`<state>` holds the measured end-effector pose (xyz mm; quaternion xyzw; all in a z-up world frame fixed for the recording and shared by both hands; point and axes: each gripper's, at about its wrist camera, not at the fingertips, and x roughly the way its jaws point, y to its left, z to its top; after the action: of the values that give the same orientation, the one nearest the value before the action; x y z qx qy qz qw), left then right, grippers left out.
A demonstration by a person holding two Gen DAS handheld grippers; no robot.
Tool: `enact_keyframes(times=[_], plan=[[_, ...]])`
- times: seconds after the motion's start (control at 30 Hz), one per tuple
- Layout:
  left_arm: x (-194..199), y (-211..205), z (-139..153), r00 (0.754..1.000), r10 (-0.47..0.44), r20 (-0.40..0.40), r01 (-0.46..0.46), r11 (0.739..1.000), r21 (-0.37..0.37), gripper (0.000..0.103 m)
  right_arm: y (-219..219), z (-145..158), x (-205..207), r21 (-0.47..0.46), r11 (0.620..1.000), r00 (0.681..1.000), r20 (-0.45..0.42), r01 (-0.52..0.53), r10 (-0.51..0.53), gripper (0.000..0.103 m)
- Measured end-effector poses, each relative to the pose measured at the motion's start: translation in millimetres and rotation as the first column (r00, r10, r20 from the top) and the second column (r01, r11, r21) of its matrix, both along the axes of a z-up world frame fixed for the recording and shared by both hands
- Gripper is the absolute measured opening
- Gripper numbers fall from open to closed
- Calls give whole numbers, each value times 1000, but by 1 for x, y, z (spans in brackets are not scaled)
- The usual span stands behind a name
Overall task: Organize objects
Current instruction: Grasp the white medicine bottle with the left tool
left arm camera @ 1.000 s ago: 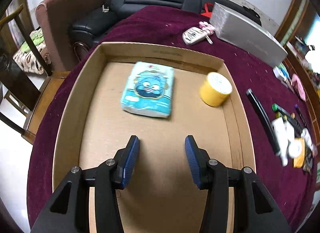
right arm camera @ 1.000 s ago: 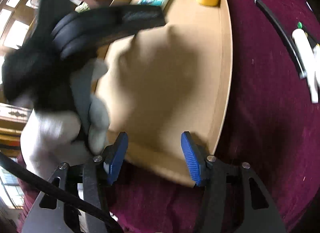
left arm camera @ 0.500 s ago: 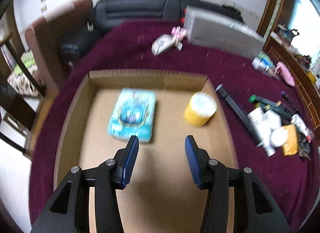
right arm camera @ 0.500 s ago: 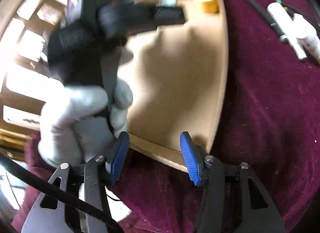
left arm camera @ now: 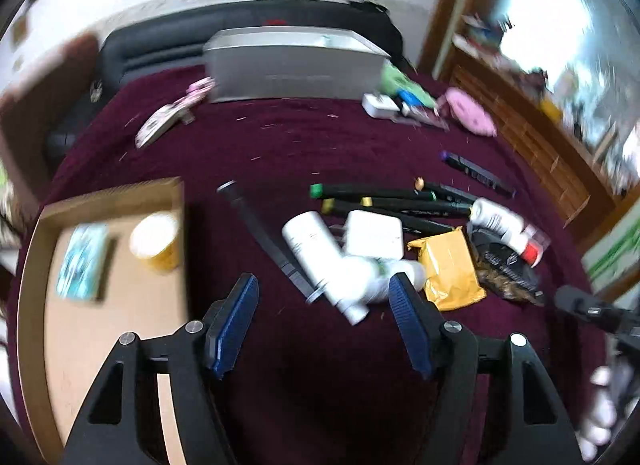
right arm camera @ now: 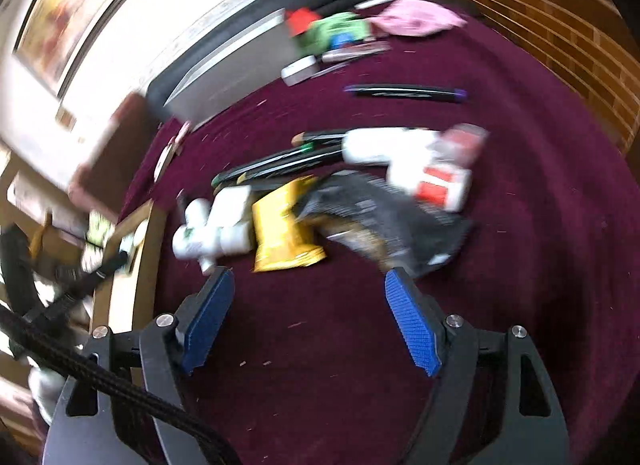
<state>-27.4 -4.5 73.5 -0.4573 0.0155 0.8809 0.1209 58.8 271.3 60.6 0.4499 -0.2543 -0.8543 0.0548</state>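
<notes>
A pile of loose objects lies on the maroon cloth: white bottles (left arm camera: 316, 249), a white square box (left arm camera: 374, 234), a yellow packet (left arm camera: 450, 267), a dark snack bag (left arm camera: 504, 269), a red-capped white tube (left arm camera: 508, 227) and several markers (left arm camera: 384, 195). My left gripper (left arm camera: 324, 297) is open and empty just in front of the bottles. My right gripper (right arm camera: 306, 297) is open and empty, close before the yellow packet (right arm camera: 286, 231) and the dark bag (right arm camera: 384, 221). The cardboard tray (left arm camera: 116, 191) at left holds a yellow tub (left arm camera: 156, 241) and a blue pack (left arm camera: 82, 261).
A long black strip (left arm camera: 268, 241) lies between tray and pile. A silver box (left arm camera: 292, 65), a pink pouch (left arm camera: 470, 111), a small white box (left arm camera: 380, 105) and a keyring item (left arm camera: 160, 125) sit farther back. A black sofa is behind; wooden furniture at right.
Both grippers have swung right, from over the tray to the pile of objects. Both stay open and empty. The view is blurred by motion.
</notes>
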Motion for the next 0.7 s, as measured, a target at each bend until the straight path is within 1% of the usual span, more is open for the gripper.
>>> enact_keyframes(times=[0.03, 0.07, 0.1, 0.17, 0.23, 0.27, 0.3, 0.33, 0.37, 0.43, 0.47, 0.53, 0.6, 0.63, 0.7], plan=[[-7, 12, -4, 1000, -15, 1, 15, 999, -32, 62, 3, -1, 3, -7, 1000, 1000, -2, 7, -7, 79], [-11, 19, -7, 1000, -27, -2, 27, 999, -48, 62, 3, -1, 8, -12, 1000, 1000, -3, 7, -8, 79], [-16, 28, -10, 999, -39, -9, 38, 997, -74, 62, -6, -3, 7, -15, 1000, 1000, -2, 4, -4, 79], [-25, 43, -16, 999, -51, -20, 47, 988, -149, 62, -3, -8, 5, -23, 1000, 1000, 1, -8, 8, 79], [-28, 50, -24, 996, -92, 10, 92, 982, -163, 62, -4, -13, 3, -30, 999, 1000, 2, -20, 20, 79], [-26, 51, -28, 993, -113, 45, 119, 979, -163, 62, -5, -17, -2, -34, 999, 1000, 2, -26, 26, 79], [-22, 52, -30, 990, -127, 53, 134, 980, -146, 62, -8, -17, -4, -40, 999, 999, 2, -33, 33, 79], [-18, 54, -34, 982, -158, 102, 169, 979, -114, 62, -8, -19, -3, -42, 998, 999, 2, -38, 38, 79], [-13, 57, -38, 972, -185, 142, 198, 977, -80, 62, -9, -21, -4, -44, 998, 999, -1, -45, 45, 79], [4, 60, -44, 939, -264, 220, 276, 961, -26, 61, -14, -20, -5, -40, 997, 998, -6, -62, 62, 79], [14, 61, -44, 931, -290, 221, 305, 952, -33, 61, -14, -21, -5, -40, 997, 998, -9, -67, 67, 79], [28, 62, -41, 932, -306, 195, 324, 943, -70, 62, -15, -21, -4, -42, 996, 997, -15, -77, 77, 79], [37, 61, -37, 944, -294, 150, 314, 940, -133, 62, -16, -20, -3, -41, 996, 997, -19, -77, 77, 79], [39, 63, -37, 952, -282, 121, 300, 937, -178, 62, -16, -21, -4, -42, 996, 997, -21, -78, 77, 79], [37, 66, -38, 959, -268, 91, 282, 929, -238, 62, -18, -21, -3, -43, 996, 997, -18, -79, 78, 79]])
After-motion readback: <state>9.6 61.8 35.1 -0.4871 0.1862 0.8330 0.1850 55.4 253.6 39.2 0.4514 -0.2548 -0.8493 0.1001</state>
